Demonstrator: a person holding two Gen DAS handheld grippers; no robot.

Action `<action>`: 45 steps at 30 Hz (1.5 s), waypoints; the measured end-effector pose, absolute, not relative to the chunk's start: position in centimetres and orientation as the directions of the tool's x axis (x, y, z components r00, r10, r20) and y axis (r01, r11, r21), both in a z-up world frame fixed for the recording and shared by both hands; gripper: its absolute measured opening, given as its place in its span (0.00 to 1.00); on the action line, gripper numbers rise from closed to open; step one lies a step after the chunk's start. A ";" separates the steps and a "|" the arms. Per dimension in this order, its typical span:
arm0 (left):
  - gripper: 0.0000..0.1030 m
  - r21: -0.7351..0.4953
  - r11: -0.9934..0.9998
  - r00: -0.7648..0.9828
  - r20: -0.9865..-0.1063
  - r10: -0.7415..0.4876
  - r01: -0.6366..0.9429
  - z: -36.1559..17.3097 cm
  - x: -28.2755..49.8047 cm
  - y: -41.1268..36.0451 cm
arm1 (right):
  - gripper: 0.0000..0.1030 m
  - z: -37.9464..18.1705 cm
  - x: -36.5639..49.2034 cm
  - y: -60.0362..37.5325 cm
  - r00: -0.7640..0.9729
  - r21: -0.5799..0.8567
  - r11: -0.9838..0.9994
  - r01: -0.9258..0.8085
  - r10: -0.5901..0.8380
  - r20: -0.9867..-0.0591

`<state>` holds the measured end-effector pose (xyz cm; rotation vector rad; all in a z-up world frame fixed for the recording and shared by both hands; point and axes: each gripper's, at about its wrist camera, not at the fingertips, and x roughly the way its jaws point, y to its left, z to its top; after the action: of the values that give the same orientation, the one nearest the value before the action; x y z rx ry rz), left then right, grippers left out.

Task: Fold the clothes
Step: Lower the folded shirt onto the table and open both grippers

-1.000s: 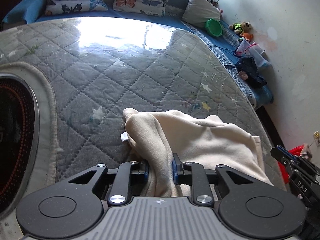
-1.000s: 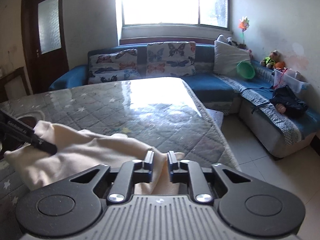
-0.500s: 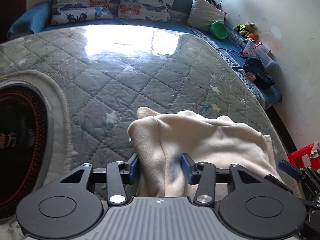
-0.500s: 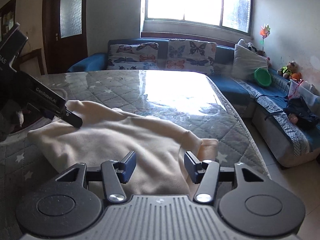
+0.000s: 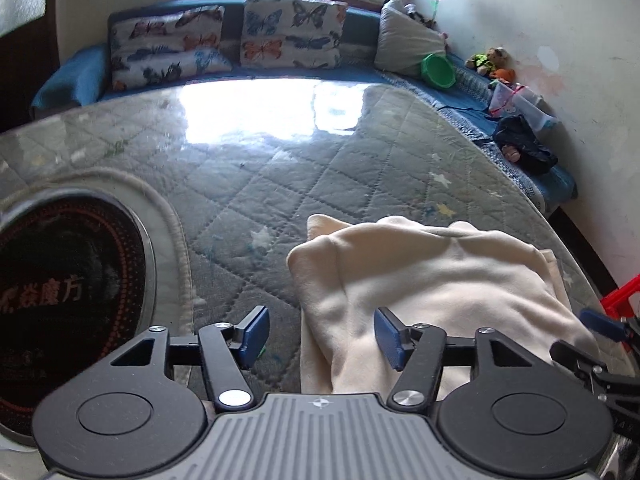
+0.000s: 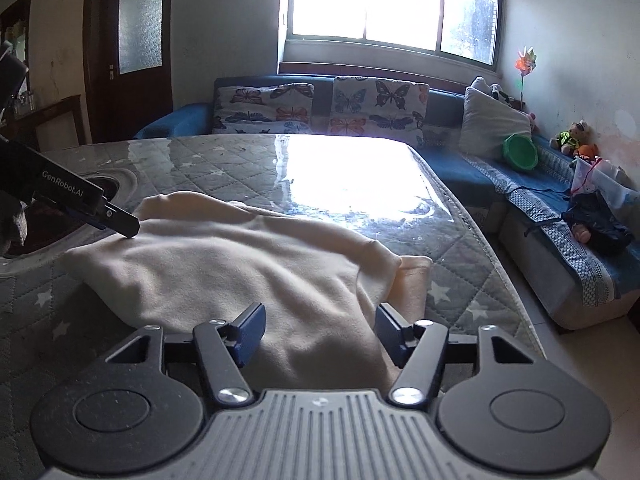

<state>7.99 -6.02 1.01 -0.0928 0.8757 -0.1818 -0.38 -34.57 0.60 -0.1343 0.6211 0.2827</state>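
a second ago both claws were pinched on folds of the cream garment; now both have let go and their jaws are opening. the left gripper (image 5: 320, 338) has its blue pads spread, with the garment's left edge lying between them, nearer the right pad and not pressed. the right gripper (image 6: 320, 334) is spread too, straddling the garment's near right fold, pads clear of the cloth. the bunched ridge the left claw held a second ago has dropped and flattened.

the cream garment (image 6: 240, 272) is a soft, fleecy, matte cloth, folded into a rough rectangle with rounded, puffy edges and shallow creases. it lies on the table (image 6: 240, 160) at the near right corner, at 5 o'clock in the left wrist view (image 5: 420, 280). a thinner under-layer peeks out along its right side.

the table top is a grey quilted pad with diamond stitching and small stars under a glossy clear sheet that mirrors the window. at 9 o'clock in the left view sits a round black glass cooktop (image 5: 68, 288) with a metal rim, ringed by a pale stitched border.

in the right wrist view the left gripper's dark finger (image 6: 116, 218) reaches in from 9 o'clock over the garment's far left corner.
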 end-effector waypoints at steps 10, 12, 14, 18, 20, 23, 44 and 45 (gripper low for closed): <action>0.68 -0.087 0.983 0.633 -0.755 -0.171 0.162 -0.1 5.9 -7.7 | 0.70 -0.2 -0.7 -33.3 0.770 -0.060 0.947 -0.315 0.218 -0.600; 0.70 -0.080 0.983 0.637 -0.753 -0.167 0.163 -0.2 5.6 -7.7 | 0.70 -0.1 -0.8 -33.3 0.772 -0.060 0.947 -0.314 0.219 -0.596; 0.74 -0.076 0.984 0.641 -0.750 -0.165 0.163 -0.1 5.5 -7.7 | 0.71 0.3 -0.9 -33.3 0.780 -0.057 0.949 -0.310 0.220 -0.586; 0.77 -0.071 0.985 0.646 -0.747 -0.158 0.158 -0.2 5.1 -7.7 | 0.75 0.6 -0.9 -32.6 0.787 -0.053 0.946 -0.320 0.234 -0.570; 0.81 -0.069 0.986 0.646 -0.748 -0.153 0.153 -0.3 5.0 -7.6 | 0.76 0.2 -0.7 -32.4 0.782 -0.054 0.945 -0.322 0.233 -0.579; 0.85 -0.072 0.986 0.646 -0.748 -0.153 0.150 -0.3 4.7 -7.4 | 0.79 -0.4 -0.7 -32.1 0.777 -0.062 0.945 -0.321 0.225 -0.588; 1.00 -0.093 0.986 0.666 -0.728 -0.161 0.137 -0.4 1.7 -5.9 | 1.00 0.1 -3.5 -30.9 0.794 -0.050 0.959 -0.277 0.200 -0.574; 1.00 -0.092 0.986 0.666 -0.728 -0.161 0.137 -0.4 1.6 -5.8 | 1.00 0.0 -3.6 -30.8 0.793 -0.051 0.959 -0.277 0.198 -0.576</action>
<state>1.58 -5.79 -0.42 -0.0308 0.8248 -0.1677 -3.62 -30.83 0.05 -0.1356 0.6029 0.2564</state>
